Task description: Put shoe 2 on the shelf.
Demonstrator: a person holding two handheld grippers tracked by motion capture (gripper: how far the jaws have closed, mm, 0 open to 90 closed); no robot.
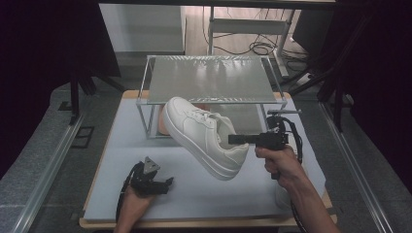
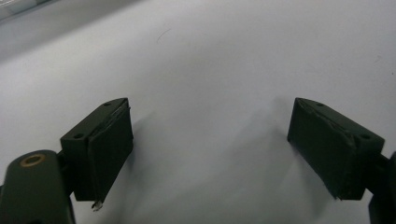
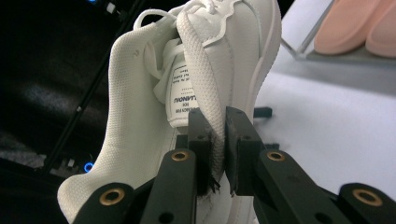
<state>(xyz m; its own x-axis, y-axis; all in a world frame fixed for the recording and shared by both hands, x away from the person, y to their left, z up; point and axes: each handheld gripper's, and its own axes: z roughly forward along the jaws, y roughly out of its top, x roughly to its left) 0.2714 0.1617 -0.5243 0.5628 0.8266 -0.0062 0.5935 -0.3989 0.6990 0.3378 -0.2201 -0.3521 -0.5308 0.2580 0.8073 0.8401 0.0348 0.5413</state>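
White sneaker (image 1: 204,136) hangs pinched by its collar in right gripper (image 1: 232,139).

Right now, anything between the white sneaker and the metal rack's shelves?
Nothing visible in the path. The white leather sneaker, pinched at its collar by the right gripper, hangs in the air before the two-tier metal rack. The top shelf looks bare; a pink shoe occupies part of the lower one.

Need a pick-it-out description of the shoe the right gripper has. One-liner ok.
Start at the metal rack at the far end of the white table. Just in front of it a white sneaker hangs in the air, pinched at its collar by the right gripper. Unlike the pink shoes under the rack, it is white, laced and off the table.
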